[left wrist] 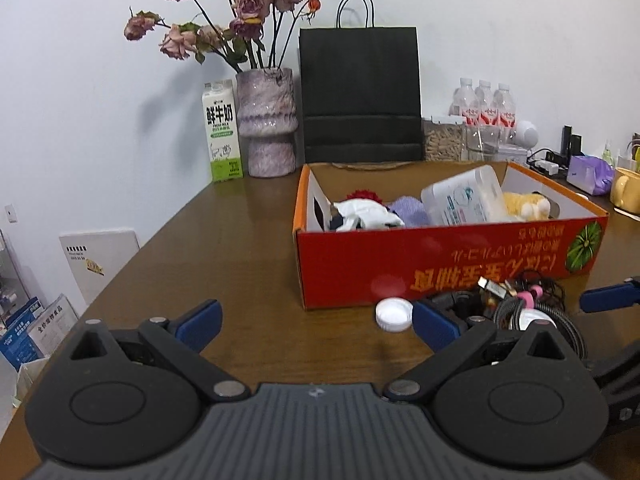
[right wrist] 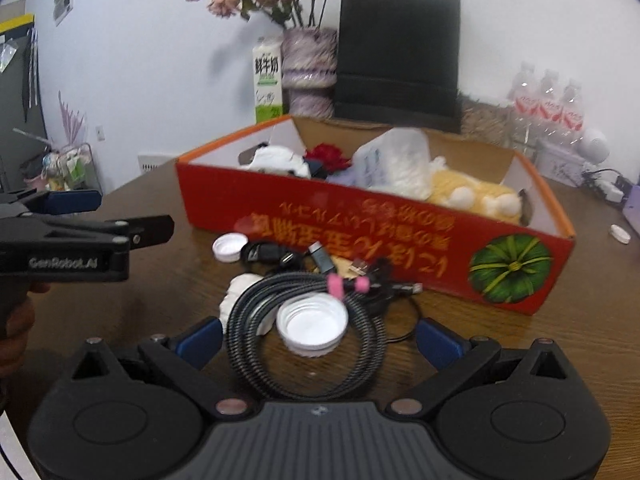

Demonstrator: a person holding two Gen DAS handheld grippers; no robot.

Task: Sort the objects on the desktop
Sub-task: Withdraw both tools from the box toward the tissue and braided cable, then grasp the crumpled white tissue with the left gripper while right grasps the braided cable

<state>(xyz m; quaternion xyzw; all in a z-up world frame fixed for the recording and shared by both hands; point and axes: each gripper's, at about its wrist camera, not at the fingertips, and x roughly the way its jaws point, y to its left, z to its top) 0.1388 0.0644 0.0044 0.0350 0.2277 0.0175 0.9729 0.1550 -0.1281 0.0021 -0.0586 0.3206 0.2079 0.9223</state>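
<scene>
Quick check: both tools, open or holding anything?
Left tool: open, holding nothing.
Right tool: open, empty, straddling the coiled cable and white cap.

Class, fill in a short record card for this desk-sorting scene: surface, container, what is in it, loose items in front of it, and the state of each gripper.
Surface: brown wooden table
Container: red cardboard box, open top
Inside box: yellow plush toy, clear plastic tub, white cloth
Loose in front: coiled braided cable, white cap inside the coil, second white cap
Left gripper: open, empty
Right gripper: open, either side of the coil
</scene>
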